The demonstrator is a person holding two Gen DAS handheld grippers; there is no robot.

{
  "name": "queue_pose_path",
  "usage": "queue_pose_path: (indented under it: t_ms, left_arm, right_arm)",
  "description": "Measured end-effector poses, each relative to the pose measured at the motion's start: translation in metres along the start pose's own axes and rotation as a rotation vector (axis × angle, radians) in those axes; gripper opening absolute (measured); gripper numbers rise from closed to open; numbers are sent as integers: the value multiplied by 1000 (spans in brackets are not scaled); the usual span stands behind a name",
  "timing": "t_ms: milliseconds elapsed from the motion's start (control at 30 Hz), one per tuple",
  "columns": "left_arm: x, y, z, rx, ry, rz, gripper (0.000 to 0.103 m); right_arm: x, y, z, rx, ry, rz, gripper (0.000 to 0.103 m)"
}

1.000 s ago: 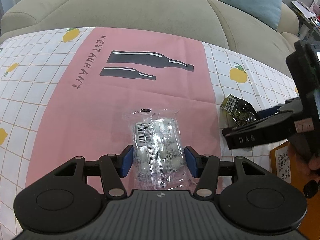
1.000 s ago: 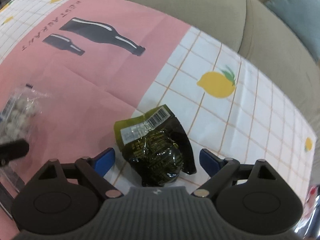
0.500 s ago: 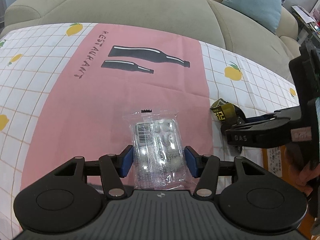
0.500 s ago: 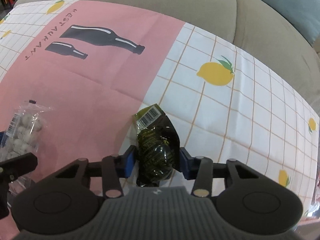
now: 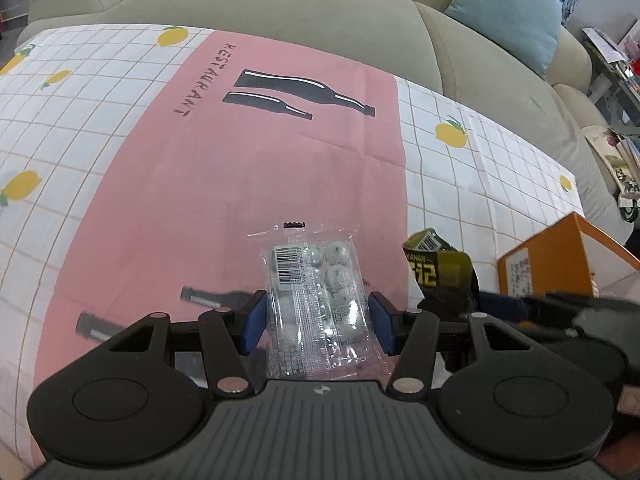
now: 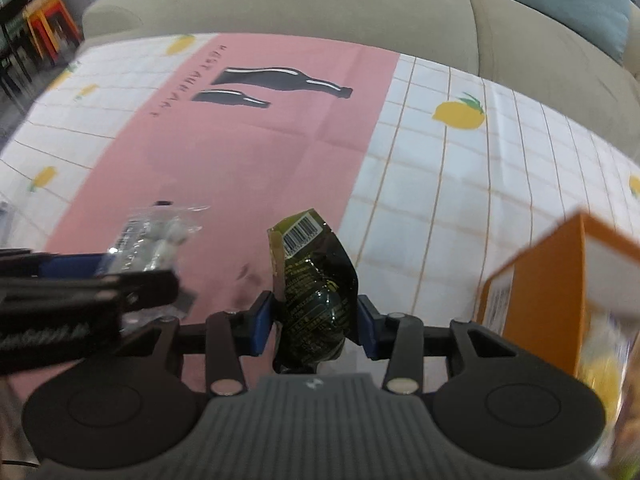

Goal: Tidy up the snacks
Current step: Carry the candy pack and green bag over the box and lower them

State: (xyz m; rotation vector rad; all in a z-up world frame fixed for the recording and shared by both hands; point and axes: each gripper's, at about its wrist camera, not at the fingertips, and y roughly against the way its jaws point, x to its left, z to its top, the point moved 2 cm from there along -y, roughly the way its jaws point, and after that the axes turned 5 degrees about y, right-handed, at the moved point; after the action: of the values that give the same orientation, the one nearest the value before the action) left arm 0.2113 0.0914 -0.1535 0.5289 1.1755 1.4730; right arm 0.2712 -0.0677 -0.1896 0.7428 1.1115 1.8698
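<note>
Grey-green upholstered sofa (image 5: 280,12) behind; in front of it a table under a pink-and-white checked cloth printed with lemons and black bottles (image 5: 224,168), the largest surface in both views. Orange cardboard box with a white label (image 6: 560,276), standing at the right edge of the cloth, just beside the right gripper (image 6: 316,322) and well nearer to it than to the left gripper (image 5: 316,322); by judgement the likely bin for the snacks, so the coming move turns on this box lying to the right of both jaws. Clear plastic packet of pale round sweets with a barcode label (image 5: 316,300), long axis running straight away from the left wrist camera, lower half between the blue pads, upper half jutting out past the fingertips; left jaws clamped on its two long edges. Dark olive-green foil pouch with a barcode at its top corner (image 6: 316,280), long axis likewise pointing forward and tilted slightly left, bulging middle pinched between the right blue pads; right jaws clenched on it. Both packets appear lifted off the cloth.
</note>
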Motion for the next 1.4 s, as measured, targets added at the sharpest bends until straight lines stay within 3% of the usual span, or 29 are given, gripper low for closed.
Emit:
queue_pose_path:
  t_ms: [500,900,1167,1400]
  left_arm:
    - [-33,74,-35,-66,-79,-79,61]
    - [-109,119,-53,-121,-212,-197,61]
    - [-170,117,-58,-91,-340,-295,61]
    - [-229,86,-63,-17,-458,-345,61]
  right_arm:
    - [-12,115,-71,-209,-196,34,42]
    - [-71,198,-123,-332,-316,13,42]
    - [-138,240,-150,-344,-402,-3,42]
    - [-199,251,-157,-297,-409,-75,42]
